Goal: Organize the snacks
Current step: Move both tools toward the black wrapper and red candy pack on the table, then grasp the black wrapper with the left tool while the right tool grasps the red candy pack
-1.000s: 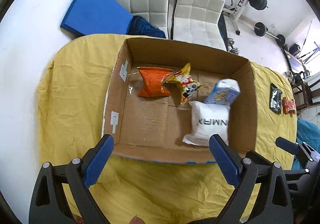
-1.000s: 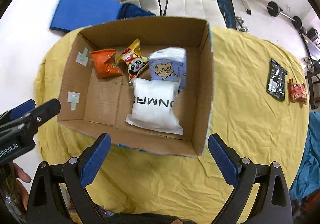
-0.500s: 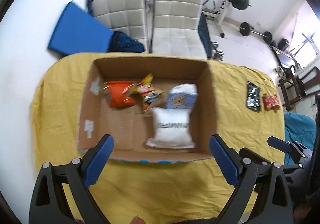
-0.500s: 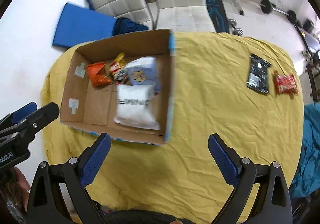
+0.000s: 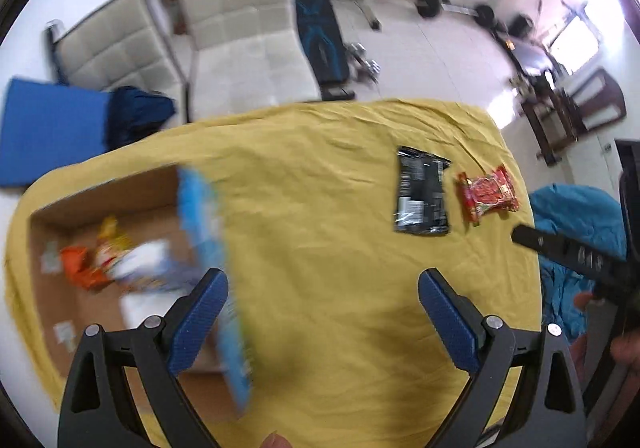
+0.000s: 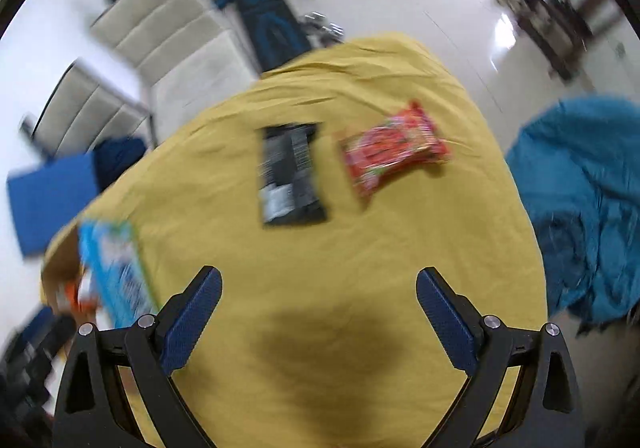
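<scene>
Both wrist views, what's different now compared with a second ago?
Both cameras have swung right, away from the cardboard box toward the black packet and red packet on the yellow cloth. The left hand-held gripper and right hand-held gripper took hold of nothing; both stay open and empty. Box, its snacks and the two packets kept their places.

Bright daylight from a window (image 5: 576, 48) at upper right, with glare on the floor (image 6: 502, 34). Both fisheye views bend at dark rims. Motion blur smears the box (image 5: 120, 248) at left; a soft shadow (image 6: 332, 360) darkens the cloth (image 6: 320, 248) at lower centre.
</scene>
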Demonstrator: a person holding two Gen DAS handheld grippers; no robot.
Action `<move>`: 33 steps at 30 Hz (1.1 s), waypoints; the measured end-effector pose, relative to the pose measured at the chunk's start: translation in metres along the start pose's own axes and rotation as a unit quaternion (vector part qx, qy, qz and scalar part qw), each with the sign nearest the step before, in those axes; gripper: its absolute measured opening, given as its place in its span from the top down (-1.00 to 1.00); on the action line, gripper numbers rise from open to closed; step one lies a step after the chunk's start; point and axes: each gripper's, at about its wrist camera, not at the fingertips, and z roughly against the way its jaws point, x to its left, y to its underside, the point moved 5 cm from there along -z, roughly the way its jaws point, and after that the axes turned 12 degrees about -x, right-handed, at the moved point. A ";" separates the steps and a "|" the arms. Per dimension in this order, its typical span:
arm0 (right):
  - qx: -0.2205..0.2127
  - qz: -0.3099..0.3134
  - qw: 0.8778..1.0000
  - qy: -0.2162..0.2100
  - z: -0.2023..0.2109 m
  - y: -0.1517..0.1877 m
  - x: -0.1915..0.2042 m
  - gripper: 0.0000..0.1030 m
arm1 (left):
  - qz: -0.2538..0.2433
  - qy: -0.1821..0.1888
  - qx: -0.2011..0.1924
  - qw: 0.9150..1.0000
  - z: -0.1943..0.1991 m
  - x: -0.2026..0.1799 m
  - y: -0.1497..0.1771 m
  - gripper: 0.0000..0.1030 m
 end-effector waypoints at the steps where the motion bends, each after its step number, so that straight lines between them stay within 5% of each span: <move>1: 0.009 -0.021 1.000 0.001 -0.012 -0.009 -0.014 -0.93 | -0.008 -0.006 0.007 1.000 -0.016 -0.011 -0.008 -0.90; 10: 0.094 -0.223 0.970 -0.017 -0.132 -0.063 -0.082 -0.92 | -0.013 -0.030 0.073 0.997 -0.118 -0.051 -0.037 -0.90; 14: 0.117 -0.240 0.964 -0.007 -0.166 -0.075 -0.081 -0.66 | -0.011 -0.040 0.090 0.995 -0.140 -0.052 -0.037 -0.90; 19: 0.139 -0.158 0.977 0.047 -0.190 -0.077 -0.069 -0.26 | -0.003 -0.038 0.104 0.994 -0.152 -0.051 -0.036 -0.90; 22: 0.150 -0.033 0.986 0.058 -0.189 -0.071 -0.048 -0.13 | -0.004 -0.029 0.108 0.994 -0.156 -0.057 -0.035 -0.90; 25: 0.175 0.081 0.979 0.070 -0.186 -0.056 -0.038 -0.03 | 0.000 0.000 0.120 0.993 -0.161 -0.067 -0.033 -0.90; 28: 0.179 0.155 0.967 0.097 -0.179 -0.045 -0.042 -0.03 | 0.005 0.018 0.127 0.992 -0.170 -0.077 -0.032 -0.90; 31: 0.163 0.147 0.971 0.095 -0.169 -0.043 -0.051 -0.14 | -0.003 0.024 0.134 0.991 -0.184 -0.089 -0.030 -0.90; 33: 0.148 0.123 0.978 0.083 -0.162 -0.044 -0.057 -0.44 | -0.011 0.029 0.147 0.989 -0.197 -0.098 -0.028 -0.90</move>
